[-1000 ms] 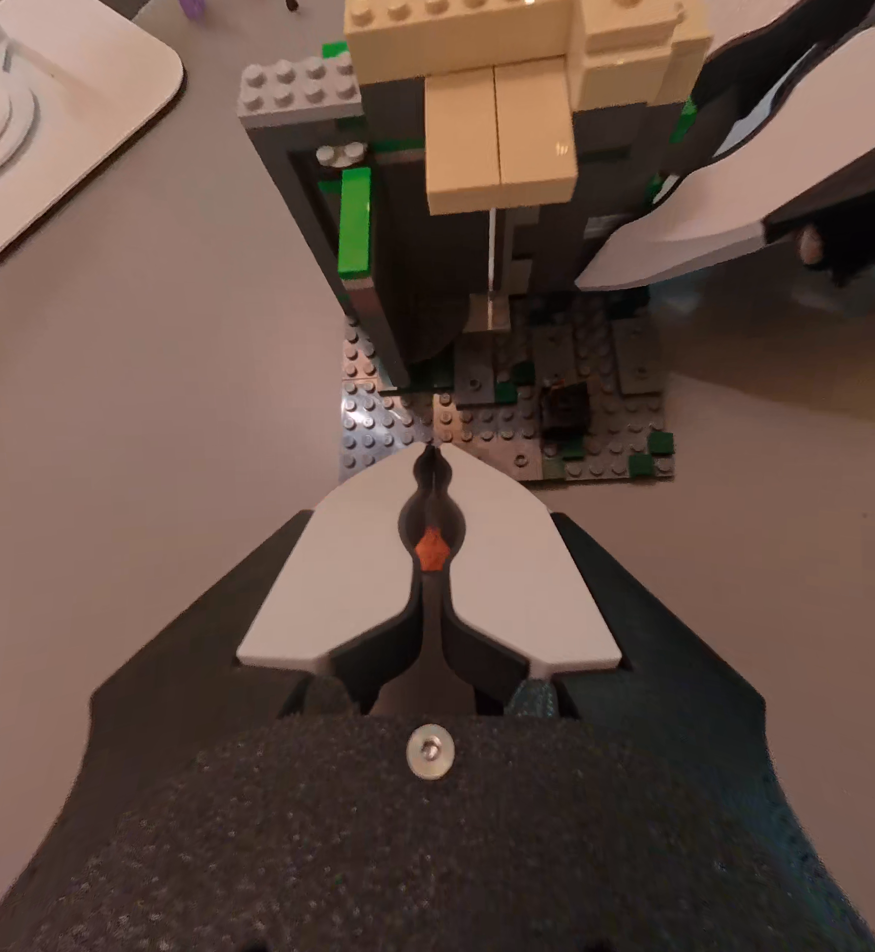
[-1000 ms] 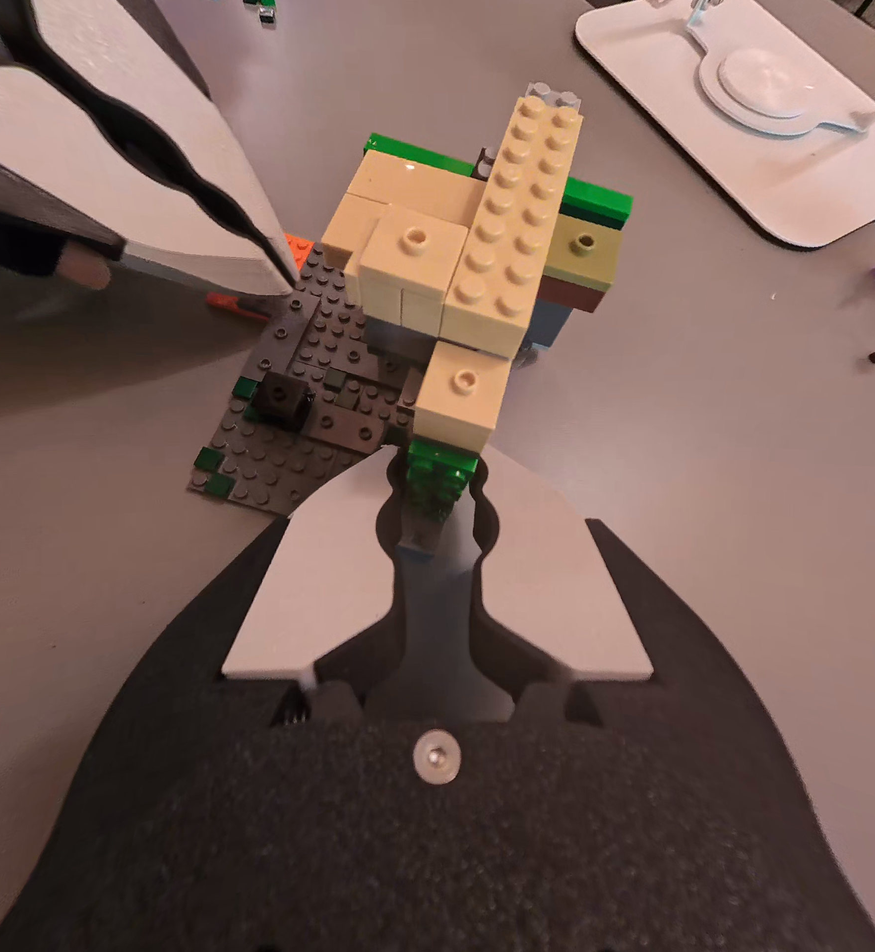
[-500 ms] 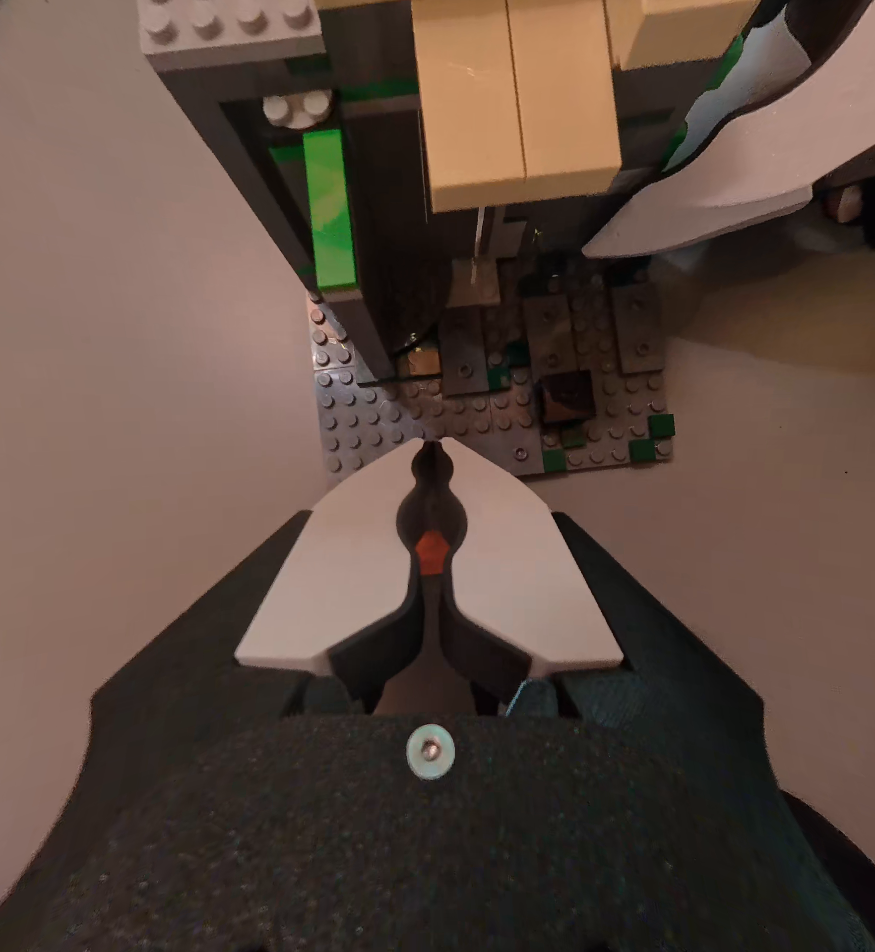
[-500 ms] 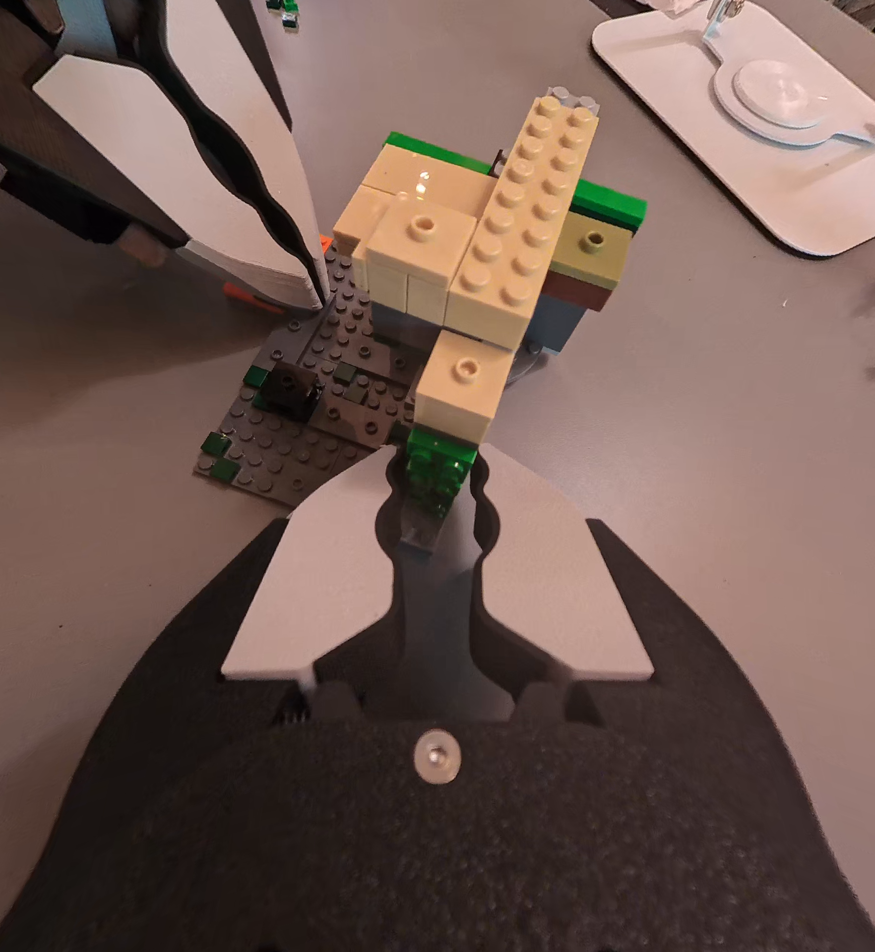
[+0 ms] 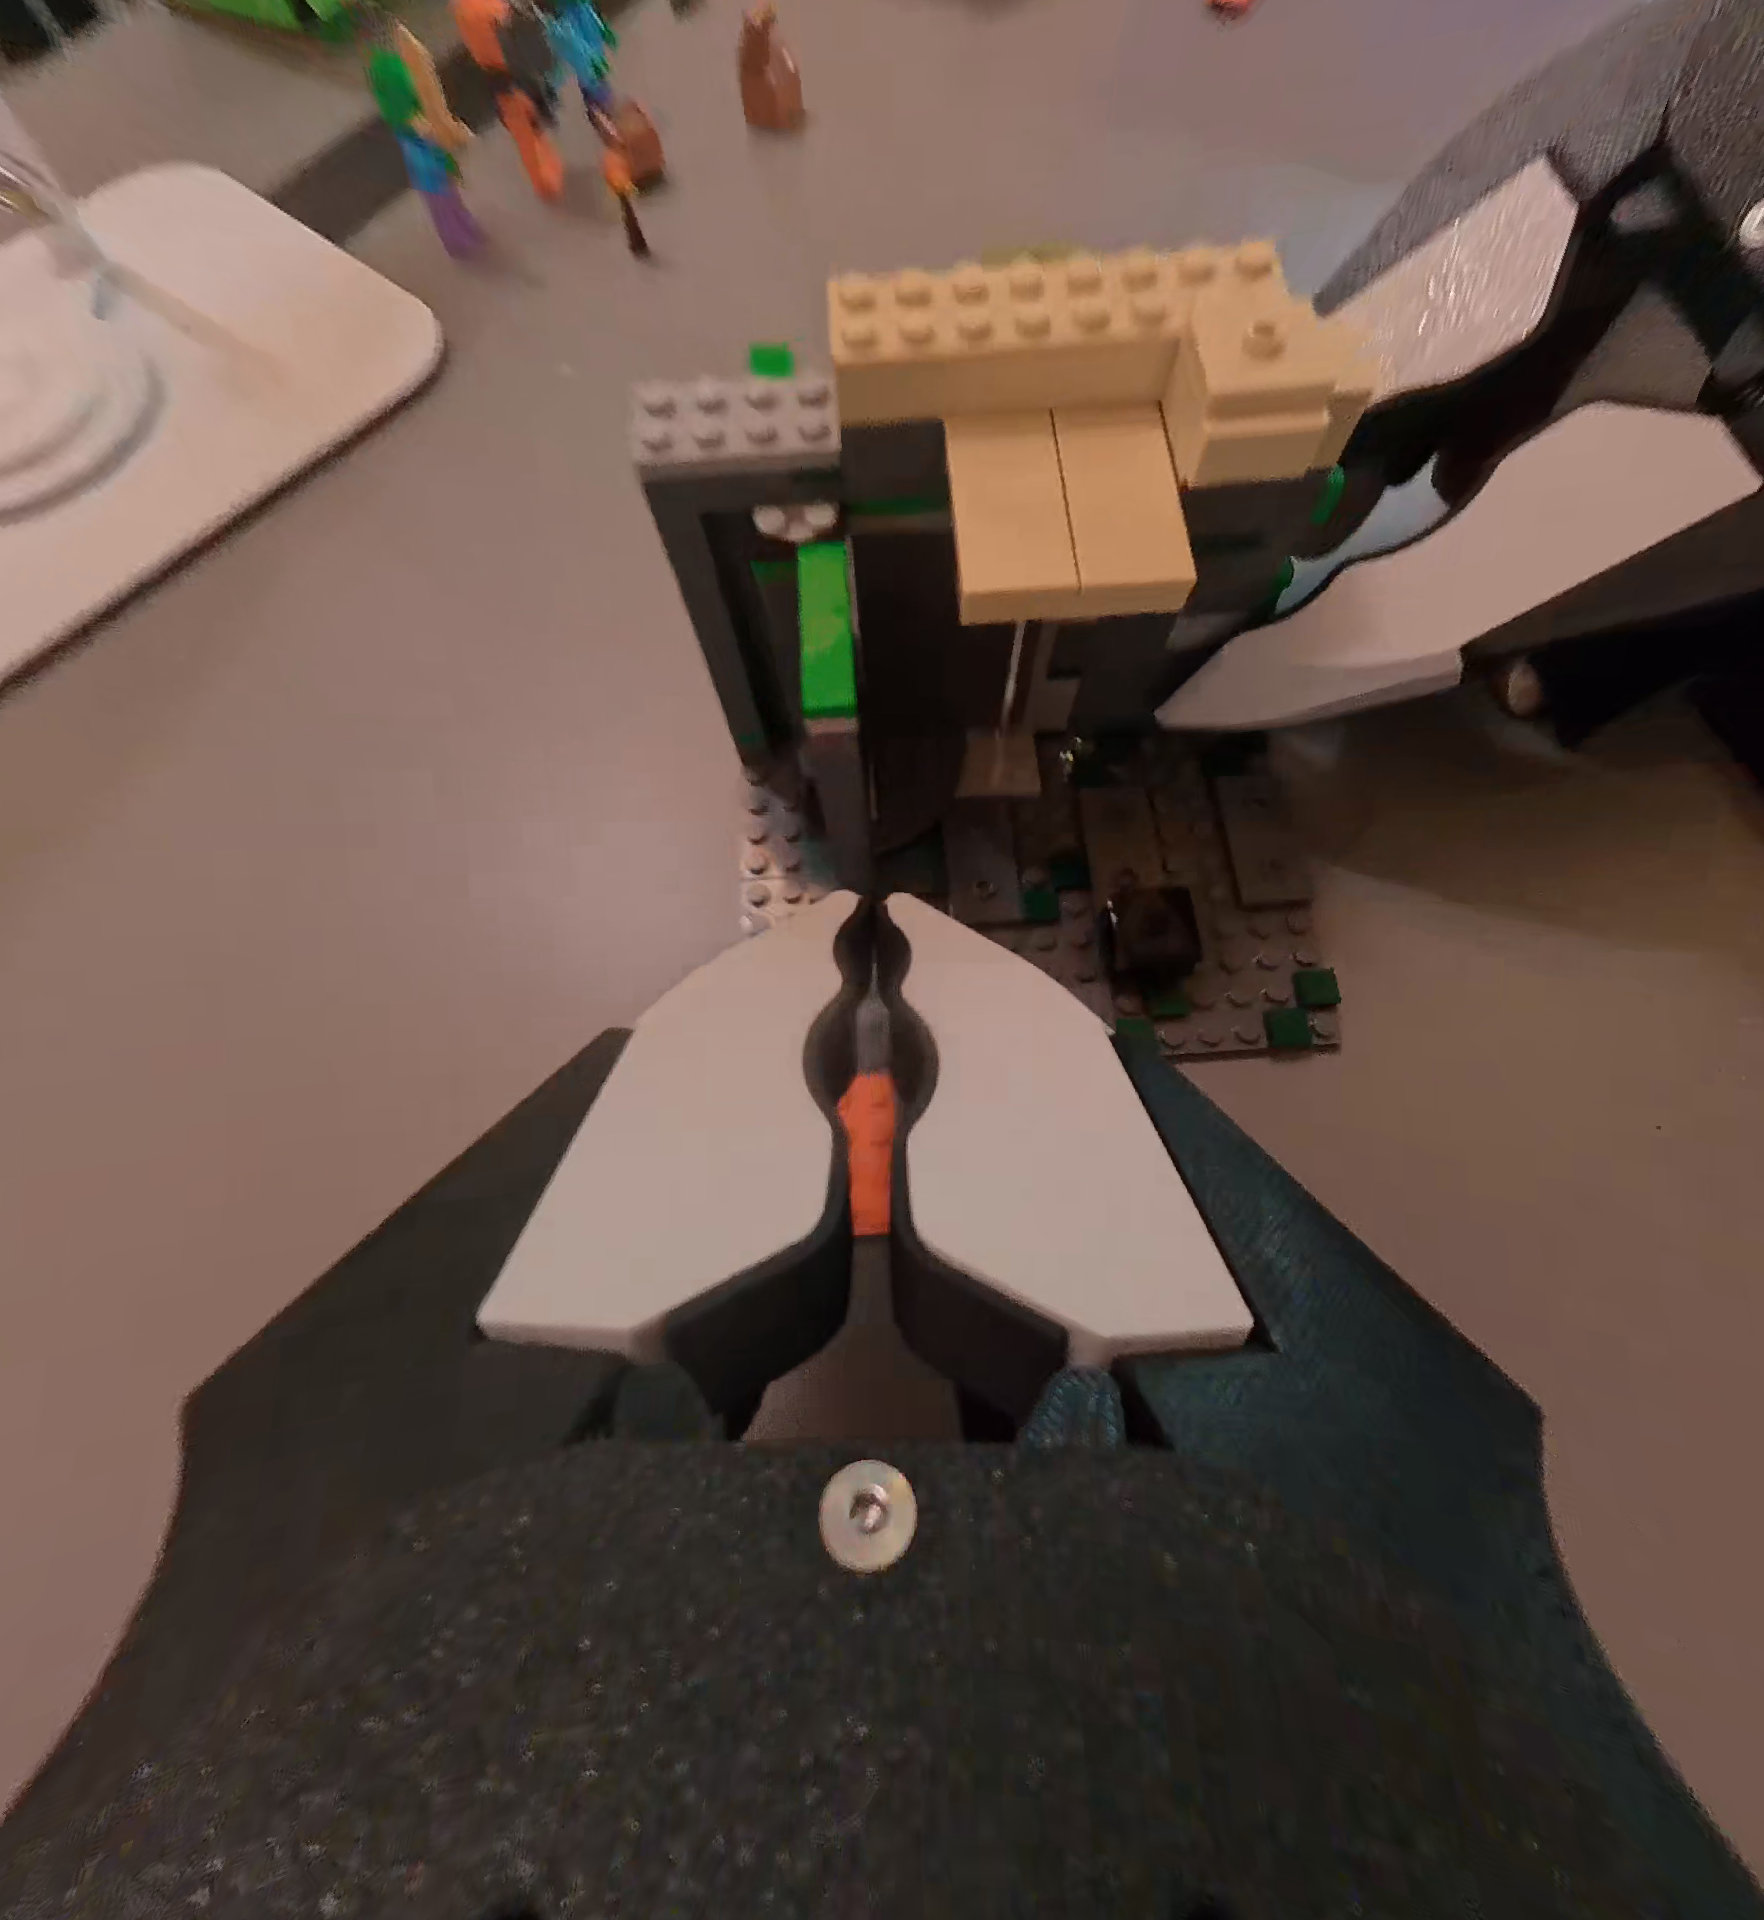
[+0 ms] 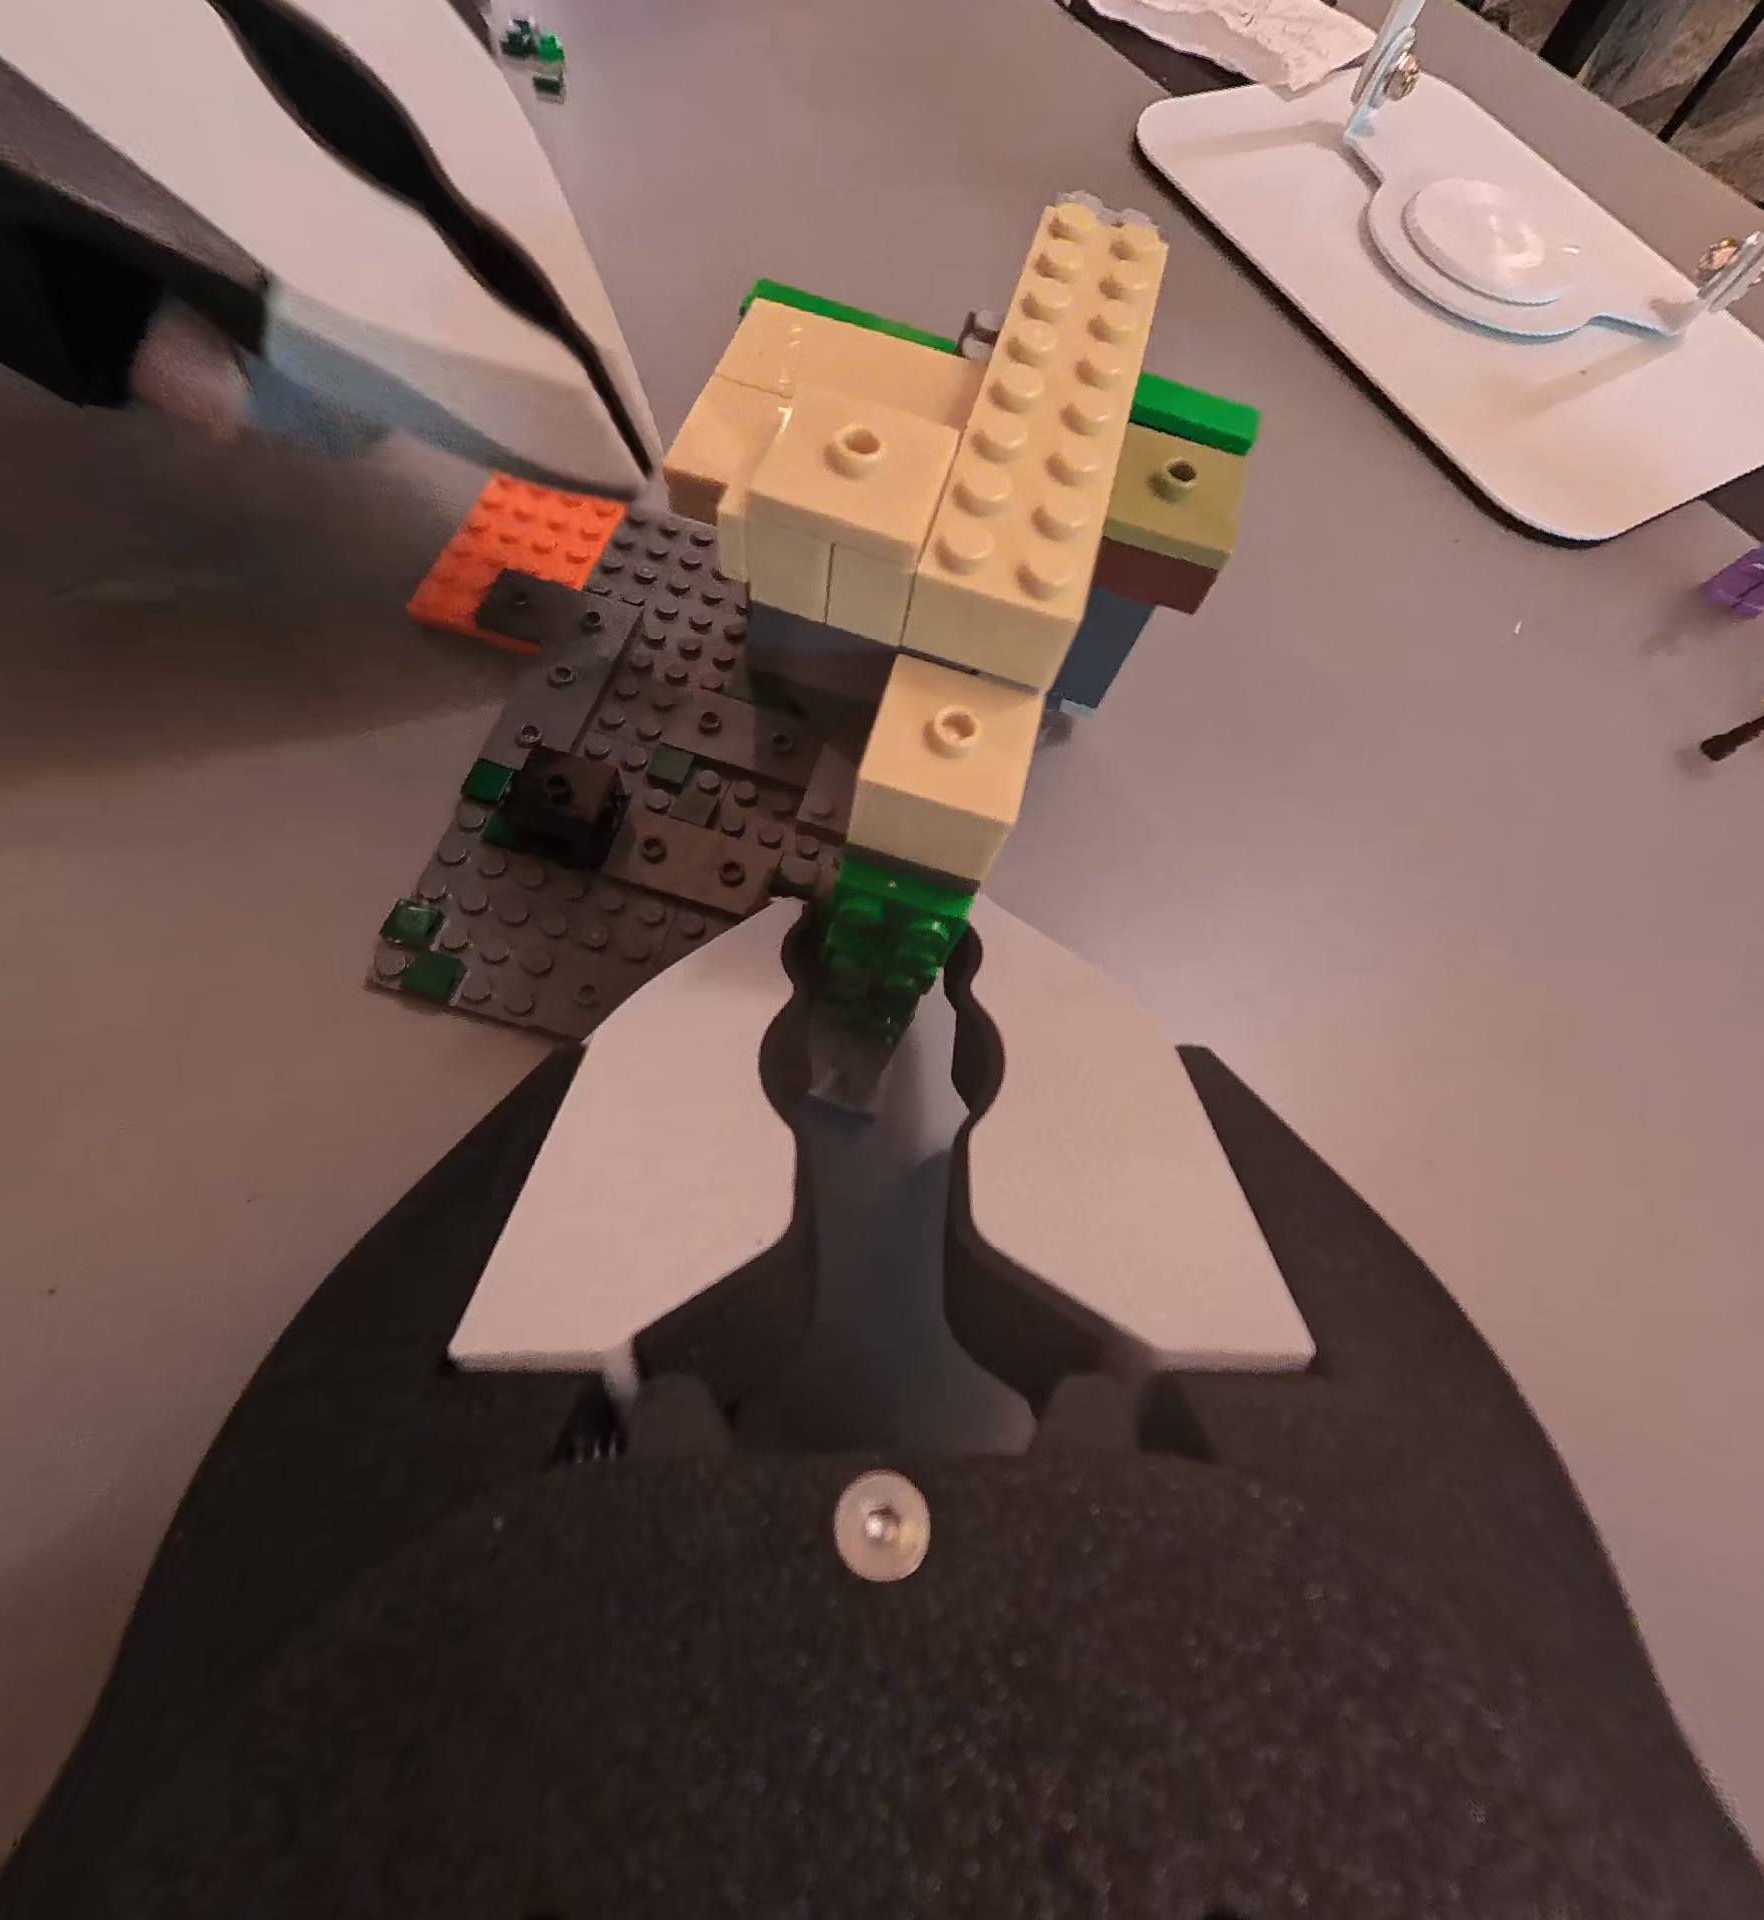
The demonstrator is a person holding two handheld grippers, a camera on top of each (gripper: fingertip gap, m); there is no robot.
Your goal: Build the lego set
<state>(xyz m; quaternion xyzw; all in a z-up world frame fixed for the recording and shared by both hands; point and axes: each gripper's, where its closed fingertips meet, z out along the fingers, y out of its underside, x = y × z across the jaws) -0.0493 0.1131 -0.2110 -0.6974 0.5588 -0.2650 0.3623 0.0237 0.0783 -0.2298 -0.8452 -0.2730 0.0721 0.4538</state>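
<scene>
The lego build point(image 6: 961, 499) has tan bricks on dark walls and stands on a dark grey baseplate point(image 6: 545, 935); it also shows in the left wrist view point(image 5: 1065, 520). An orange plate point(image 6: 535, 540) lies at the baseplate's far left corner. My left gripper point(image 5: 870, 914) is shut, its tip just above that plate's edge point(image 6: 649, 483); orange point(image 5: 867, 1153) shows through the gap between its fingers. My right gripper point(image 6: 878, 935) is shut on the build's green bricks point(image 6: 888, 935) at its near corner. One of its fingers point(image 5: 1429, 582) shows in the left wrist view.
A white stand base point(image 6: 1480, 312) sits at the back right, seen also in the left wrist view point(image 5: 130, 416). Minifigures point(image 5: 525, 125) and a brown piece point(image 5: 769, 94) stand behind the build. A small black block point(image 6: 566, 800) sits on the baseplate. My hands' fingertips stand some 9 centimeters from each other.
My left gripper has lifted and pulled back, uncovering most of the orange plate. My right gripper keeps its hold on the green bricks.
</scene>
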